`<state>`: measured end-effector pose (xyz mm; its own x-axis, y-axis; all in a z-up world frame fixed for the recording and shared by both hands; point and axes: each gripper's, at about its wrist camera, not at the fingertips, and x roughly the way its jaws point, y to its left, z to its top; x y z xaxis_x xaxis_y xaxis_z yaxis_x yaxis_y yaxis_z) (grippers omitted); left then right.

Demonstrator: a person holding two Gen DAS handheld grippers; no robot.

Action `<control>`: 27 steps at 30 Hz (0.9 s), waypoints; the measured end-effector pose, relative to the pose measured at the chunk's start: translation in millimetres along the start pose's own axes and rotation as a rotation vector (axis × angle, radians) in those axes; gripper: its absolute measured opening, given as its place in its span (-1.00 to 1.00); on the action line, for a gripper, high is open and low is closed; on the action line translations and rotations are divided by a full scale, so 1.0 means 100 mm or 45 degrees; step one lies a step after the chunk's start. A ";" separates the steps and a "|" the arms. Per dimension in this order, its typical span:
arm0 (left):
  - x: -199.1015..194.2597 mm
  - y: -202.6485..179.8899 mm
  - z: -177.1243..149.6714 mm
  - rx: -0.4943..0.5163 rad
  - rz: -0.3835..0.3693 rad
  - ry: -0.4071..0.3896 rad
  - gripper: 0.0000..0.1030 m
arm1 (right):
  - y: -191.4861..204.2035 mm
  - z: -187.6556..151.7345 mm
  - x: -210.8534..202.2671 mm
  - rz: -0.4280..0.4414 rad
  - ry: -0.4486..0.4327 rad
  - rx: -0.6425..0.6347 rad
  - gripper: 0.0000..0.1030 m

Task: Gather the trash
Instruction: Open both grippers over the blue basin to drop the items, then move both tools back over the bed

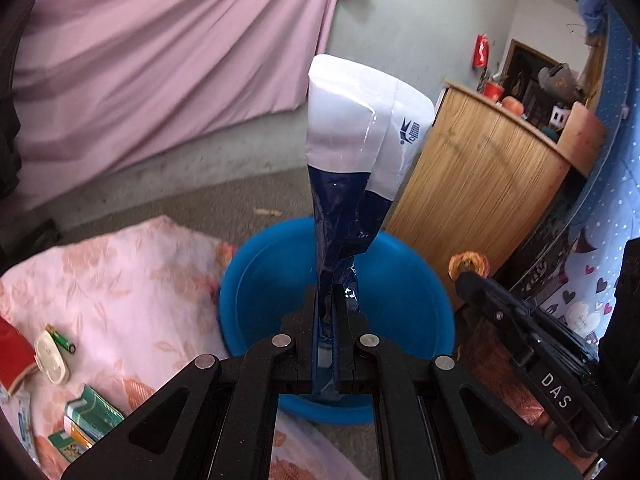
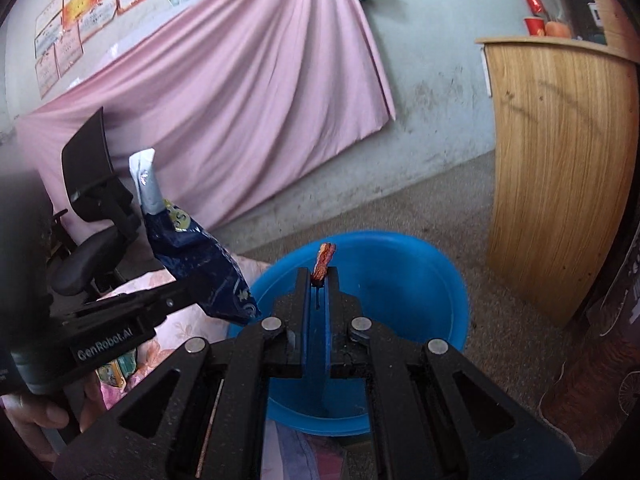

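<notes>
Basin [image 1: 404, 280] sits right below both grippers: left gripper [image 1: 327, 292] clenching upright blue-white packet [image 1: 352, 152], right gripper [image 2: 319, 276] pinching orange scrap [image 2: 323, 260]

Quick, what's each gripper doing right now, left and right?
Left gripper: closed on the blue-and-white snack bag.
Right gripper: closed on a small orange-red wrapper scrap.

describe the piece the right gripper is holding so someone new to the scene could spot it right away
Find the blue plastic basin on the floor beside the wooden cabinet. Above its rim, the right gripper pinches a small crinkled orange-red wrapper scrap. It is far smaller than the blue-and-white snack bag clamped in the left gripper.
</notes>
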<state>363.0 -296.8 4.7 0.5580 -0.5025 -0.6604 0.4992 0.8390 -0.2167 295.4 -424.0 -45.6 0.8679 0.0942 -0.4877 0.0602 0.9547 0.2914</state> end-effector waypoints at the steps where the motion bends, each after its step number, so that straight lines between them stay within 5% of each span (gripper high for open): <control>1: 0.02 0.00 0.00 -0.005 0.007 0.019 -0.93 | 0.00 0.00 0.03 -0.001 0.009 0.001 -0.41; 3: 0.05 -0.01 0.00 -0.011 0.017 0.042 -0.85 | 0.01 -0.01 0.08 -0.011 0.028 0.000 -0.39; 6: 0.04 0.01 0.01 -0.041 0.018 0.040 -0.38 | 0.01 -0.03 0.10 -0.020 0.039 0.000 -0.37; 14: -0.18 0.22 -0.09 -0.080 0.047 -0.024 -0.35 | 0.02 0.03 0.03 -0.020 0.006 0.003 -0.26; 23: -0.88 0.52 -0.23 -0.102 0.148 -0.302 -0.04 | 0.29 0.13 -0.19 0.053 -0.144 -0.036 0.24; 25: -1.05 0.61 -0.24 -0.111 0.170 -0.347 0.07 | 0.39 0.13 -0.25 0.089 -0.192 -0.058 0.56; 27: -1.23 0.72 -0.28 -0.121 0.189 -0.390 0.08 | 0.51 0.12 -0.30 0.128 -0.243 -0.073 0.65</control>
<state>311.4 -168.9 50.7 0.7999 -0.4011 -0.4465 0.3419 0.9159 -0.2102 278.3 -381.9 -6.1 0.9460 0.1398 -0.2923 -0.0549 0.9582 0.2806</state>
